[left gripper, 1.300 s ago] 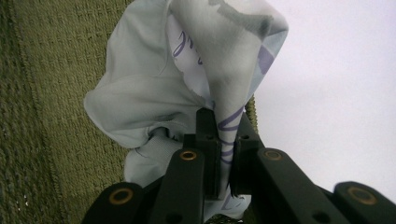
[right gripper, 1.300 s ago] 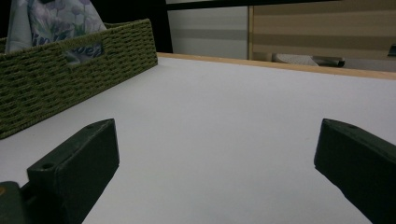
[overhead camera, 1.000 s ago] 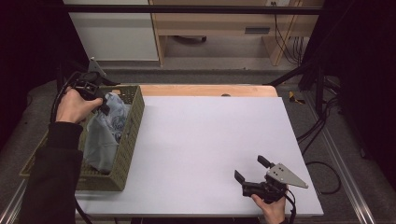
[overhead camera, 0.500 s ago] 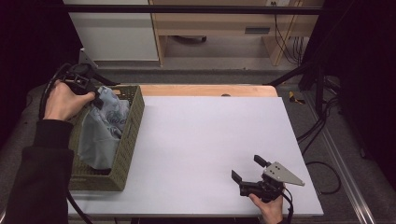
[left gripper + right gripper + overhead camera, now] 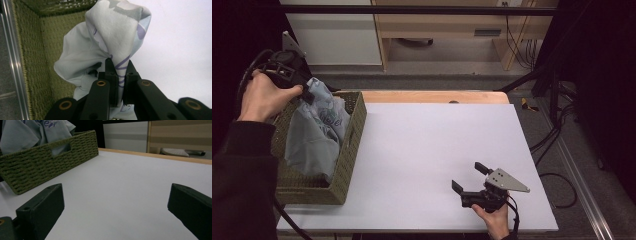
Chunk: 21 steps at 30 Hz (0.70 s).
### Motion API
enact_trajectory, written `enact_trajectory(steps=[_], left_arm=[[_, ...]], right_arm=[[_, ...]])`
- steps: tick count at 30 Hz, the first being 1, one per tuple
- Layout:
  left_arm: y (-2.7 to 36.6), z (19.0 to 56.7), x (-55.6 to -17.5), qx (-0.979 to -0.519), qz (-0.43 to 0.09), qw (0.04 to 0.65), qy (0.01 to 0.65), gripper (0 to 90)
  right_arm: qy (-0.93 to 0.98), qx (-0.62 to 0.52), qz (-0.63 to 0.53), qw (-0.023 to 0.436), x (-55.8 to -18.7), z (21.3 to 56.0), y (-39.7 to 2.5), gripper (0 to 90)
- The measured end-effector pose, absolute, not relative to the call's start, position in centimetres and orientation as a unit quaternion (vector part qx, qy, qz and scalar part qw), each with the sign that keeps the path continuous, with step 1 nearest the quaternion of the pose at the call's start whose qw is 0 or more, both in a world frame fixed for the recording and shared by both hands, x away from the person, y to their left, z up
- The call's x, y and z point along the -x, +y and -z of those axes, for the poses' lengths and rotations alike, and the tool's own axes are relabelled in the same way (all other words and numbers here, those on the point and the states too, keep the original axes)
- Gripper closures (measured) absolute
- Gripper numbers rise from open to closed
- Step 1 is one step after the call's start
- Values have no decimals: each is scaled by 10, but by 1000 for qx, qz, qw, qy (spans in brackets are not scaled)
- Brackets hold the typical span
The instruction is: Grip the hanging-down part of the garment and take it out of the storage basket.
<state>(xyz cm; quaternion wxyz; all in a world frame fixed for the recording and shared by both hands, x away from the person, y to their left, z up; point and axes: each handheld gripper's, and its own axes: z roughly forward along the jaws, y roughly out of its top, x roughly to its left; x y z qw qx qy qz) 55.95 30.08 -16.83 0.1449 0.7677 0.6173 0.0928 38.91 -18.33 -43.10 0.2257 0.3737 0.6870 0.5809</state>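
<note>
A pale blue-grey cloth [image 5: 318, 132] with purple print hangs from my left gripper [image 5: 306, 93], which is shut on its top fold above the back of the green woven basket [image 5: 349, 150]. Its lower part still lies inside the basket. In the left gripper view the jaws pinch the cloth [image 5: 110, 42] at my left gripper [image 5: 121, 75], with the basket wall [image 5: 47, 50] behind. My right gripper [image 5: 468, 177] rests open on the white table near the front right, jaws wide apart. Between its jaws in the right gripper view is my right gripper's [image 5: 115, 202] bare gap, and the basket [image 5: 45, 162] stands farther off.
The white tabletop [image 5: 432, 145] stretches between basket and right gripper, with a wooden strip [image 5: 432, 96] along its far edge. Cables [image 5: 557, 135] trail on the floor to the right. Wooden furniture [image 5: 447, 25] stands behind the table.
My left gripper has lifted and drawn back toward the far left, pulling the cloth up out of the basket. The right gripper has stayed put.
</note>
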Motion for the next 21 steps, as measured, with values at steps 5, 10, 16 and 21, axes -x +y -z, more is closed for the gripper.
enact_trajectory(steps=[5,10,16,21], left_arm=[[298,158,-557,-769,-100,149,614,846],[298,149,-555,-769,-106,151,612,846],[299,140,-552,-768,-114,156,610,846],[300,132,-549,-768,-116,158,609,846]], right_arm=[[686,-358,-594,217,-397,421,-170,13],[689,-341,-605,206,-406,411,-149,13],[700,-320,-612,182,-416,403,-120,15],[702,-306,-620,171,-425,395,-96,17]])
